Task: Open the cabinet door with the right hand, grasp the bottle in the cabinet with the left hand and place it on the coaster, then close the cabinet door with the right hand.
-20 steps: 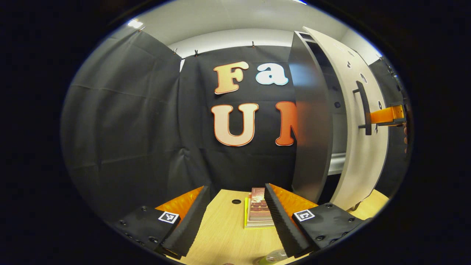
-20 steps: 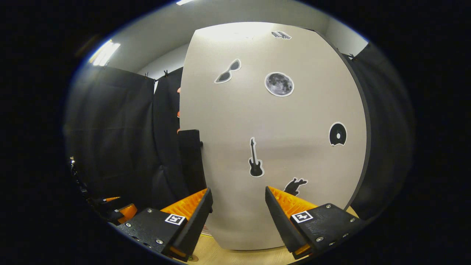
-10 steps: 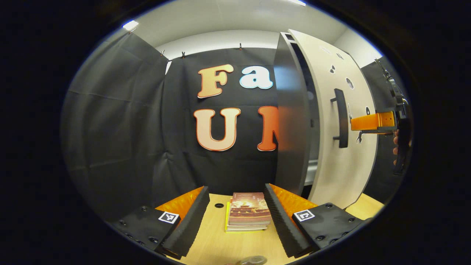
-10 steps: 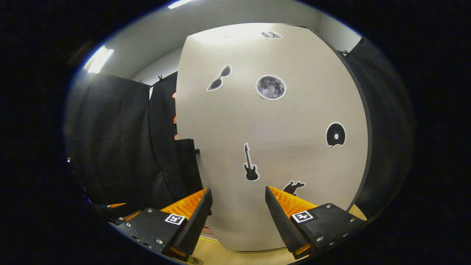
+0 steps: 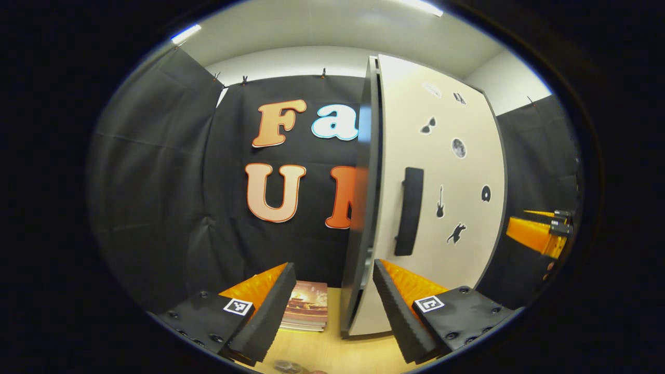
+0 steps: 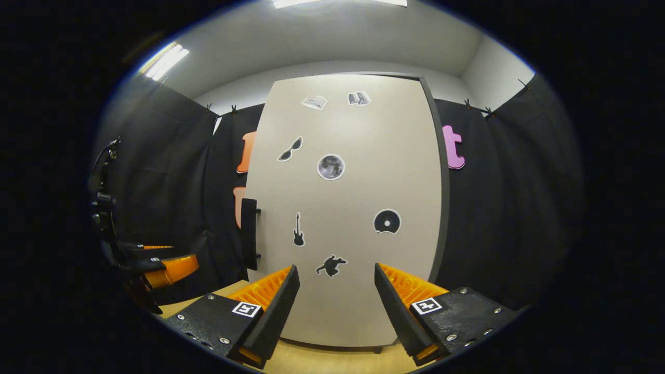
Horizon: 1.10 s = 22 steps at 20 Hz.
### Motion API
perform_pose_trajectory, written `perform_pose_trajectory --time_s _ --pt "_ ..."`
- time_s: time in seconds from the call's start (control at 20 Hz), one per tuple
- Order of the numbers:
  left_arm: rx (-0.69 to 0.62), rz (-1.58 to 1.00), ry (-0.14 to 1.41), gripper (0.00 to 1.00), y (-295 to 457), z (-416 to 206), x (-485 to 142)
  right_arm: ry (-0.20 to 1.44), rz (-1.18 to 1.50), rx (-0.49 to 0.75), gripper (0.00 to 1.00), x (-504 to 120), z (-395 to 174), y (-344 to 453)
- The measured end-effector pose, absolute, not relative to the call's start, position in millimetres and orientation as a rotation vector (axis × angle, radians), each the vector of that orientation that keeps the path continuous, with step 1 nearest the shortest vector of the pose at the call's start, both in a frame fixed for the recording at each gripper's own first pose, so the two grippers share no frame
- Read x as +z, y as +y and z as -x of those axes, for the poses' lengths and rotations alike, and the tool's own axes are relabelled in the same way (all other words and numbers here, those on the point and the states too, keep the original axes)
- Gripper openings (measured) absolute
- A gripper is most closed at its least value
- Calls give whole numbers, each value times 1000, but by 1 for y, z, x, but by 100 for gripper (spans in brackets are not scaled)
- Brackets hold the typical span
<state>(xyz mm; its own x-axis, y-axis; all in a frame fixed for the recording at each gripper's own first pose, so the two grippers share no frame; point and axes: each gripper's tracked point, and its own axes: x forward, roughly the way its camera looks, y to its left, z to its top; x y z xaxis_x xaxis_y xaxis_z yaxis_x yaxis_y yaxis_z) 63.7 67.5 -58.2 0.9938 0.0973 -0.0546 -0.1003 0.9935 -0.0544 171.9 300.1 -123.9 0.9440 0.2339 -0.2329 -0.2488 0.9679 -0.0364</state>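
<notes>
Door (image 6: 353, 208) looks shut or nearly; flush against cabinet in right gripper view. Right tongs (image 6: 336, 306) spread, empty, facing door, clear of handle (image 6: 249, 234): judged closing push done. Left tongs (image 5: 332, 306) spread, empty, above counter (image 5: 332, 353) beside books (image 5: 309, 311). Bottle, coaster: cannot tell where. Door stickers pictorial; no legible writing.

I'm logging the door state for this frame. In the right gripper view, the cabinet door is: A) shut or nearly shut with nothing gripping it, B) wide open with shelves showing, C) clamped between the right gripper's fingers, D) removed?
A: the cabinet door faces the camera flat, and the right gripper stands open before it, clear of the handle.
</notes>
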Motion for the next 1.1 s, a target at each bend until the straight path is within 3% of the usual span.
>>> perform_pose_trajectory --time_s 0.5,1.1 --pt "103 36 -17 95 -11 -26 -16 233 26 239 90 -118 -122 225" --pt "139 2 -68 94 -43 35 12 189 0 273 90 -80 -83 203"
